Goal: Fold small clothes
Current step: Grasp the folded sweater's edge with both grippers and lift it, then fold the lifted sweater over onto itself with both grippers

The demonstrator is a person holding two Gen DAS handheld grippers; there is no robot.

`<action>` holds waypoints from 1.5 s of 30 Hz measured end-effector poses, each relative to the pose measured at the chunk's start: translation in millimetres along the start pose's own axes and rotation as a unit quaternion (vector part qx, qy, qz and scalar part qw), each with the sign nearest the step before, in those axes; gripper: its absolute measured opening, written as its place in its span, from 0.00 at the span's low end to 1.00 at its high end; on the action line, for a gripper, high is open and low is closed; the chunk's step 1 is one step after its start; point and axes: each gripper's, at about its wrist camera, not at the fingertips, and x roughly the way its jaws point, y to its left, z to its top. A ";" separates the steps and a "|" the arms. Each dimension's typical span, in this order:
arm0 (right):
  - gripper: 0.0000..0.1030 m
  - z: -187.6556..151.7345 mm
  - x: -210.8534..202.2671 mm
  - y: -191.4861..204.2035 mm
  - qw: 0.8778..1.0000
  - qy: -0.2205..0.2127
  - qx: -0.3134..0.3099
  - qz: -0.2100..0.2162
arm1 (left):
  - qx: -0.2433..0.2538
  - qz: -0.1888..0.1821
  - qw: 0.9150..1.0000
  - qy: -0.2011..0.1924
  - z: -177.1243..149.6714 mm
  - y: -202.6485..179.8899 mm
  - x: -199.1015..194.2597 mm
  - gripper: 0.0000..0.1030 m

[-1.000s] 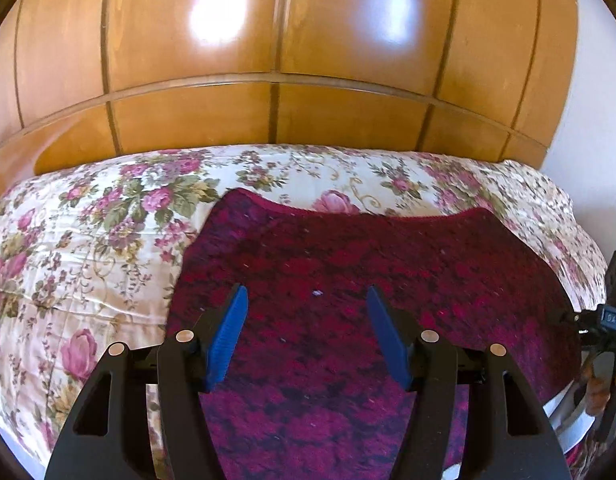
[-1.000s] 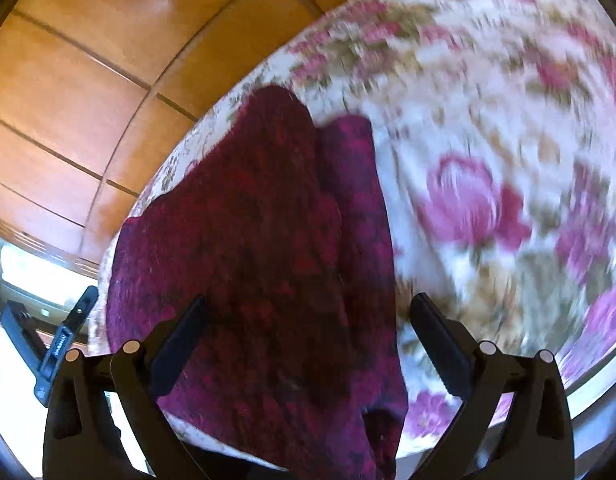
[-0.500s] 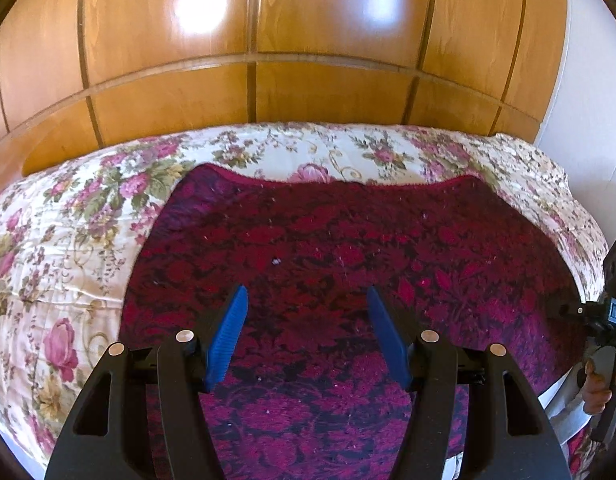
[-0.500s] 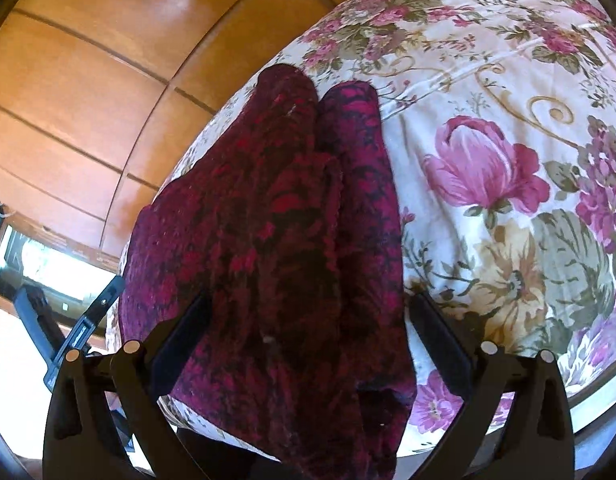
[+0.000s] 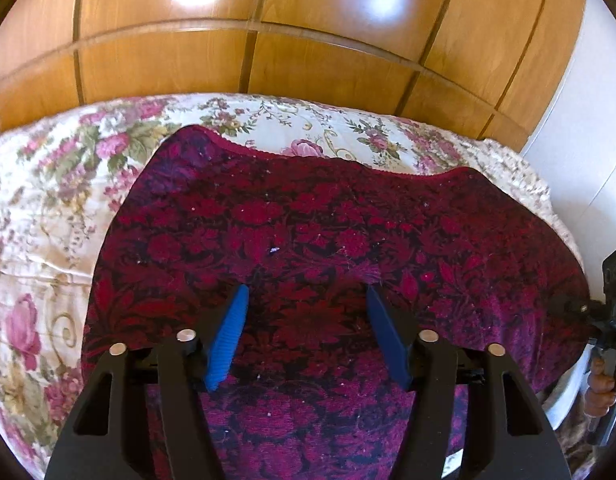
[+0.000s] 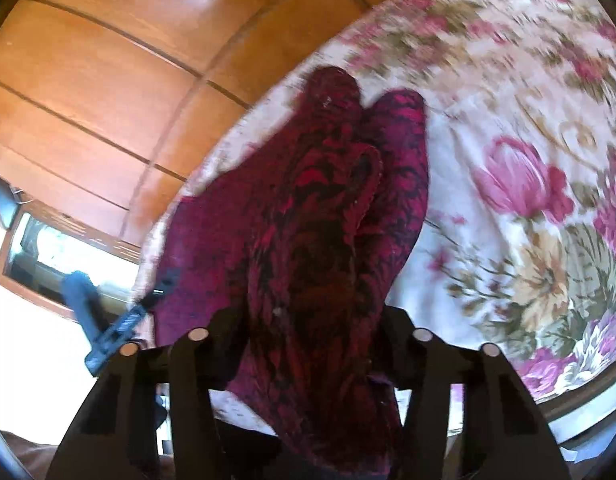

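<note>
Hovering over the dark red patterned garment [image 5: 348, 240], the left claw [image 5: 306, 336] had its two blue pads [image 5: 228, 340] spread apart, with cloth lying beneath the gap but nothing pinched between them. Ahead of that claw the garment lay flat on a flowered bedspread [image 5: 48, 200], its far hem curving across the cover; beyond the bed rose a glossy wooden panelled wall [image 5: 308, 40]. Far to the right of this claw, the garment's edge met the other tool, held there by a hand [image 5: 600, 388].

The right claw [image 6: 312, 320] had just been closing, and its dark fingers [image 6: 392, 320] stood against either side of a bunched fold of the same garment [image 6: 308, 220], pinching it. From that claw the cloth ran forward as a raised ridge, then flattened onto the bedspread [image 6: 528, 160], which stretched away to the right. To the left of this claw, the left tool [image 6: 116, 328] showed blurred at the garment's far edge, with the wooden wall [image 6: 108, 80] behind.
</note>
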 end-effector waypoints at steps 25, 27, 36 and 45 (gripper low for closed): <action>0.38 -44.6 124.5 229.1 0.954 0.071 -0.290 0.027 | -0.187 -0.275 0.942 -0.050 19.6 135.6 -82.2 0.78; 0.38 -57.4 133.2 238.5 0.944 0.078 -0.319 0.018 | -0.192 -0.288 0.938 -0.030 20.0 134.0 -70.5 0.80; 0.38 -84.4 148.7 246.0 0.916 0.063 -0.396 -0.022 | -0.162 -0.314 0.936 -0.008 27.4 112.2 -47.6 0.90; 0.56 -103.0 141.9 249.2 0.902 0.037 -0.430 -0.034 | -0.085 -0.217 0.972 0.029 25.4 86.8 -34.6 0.65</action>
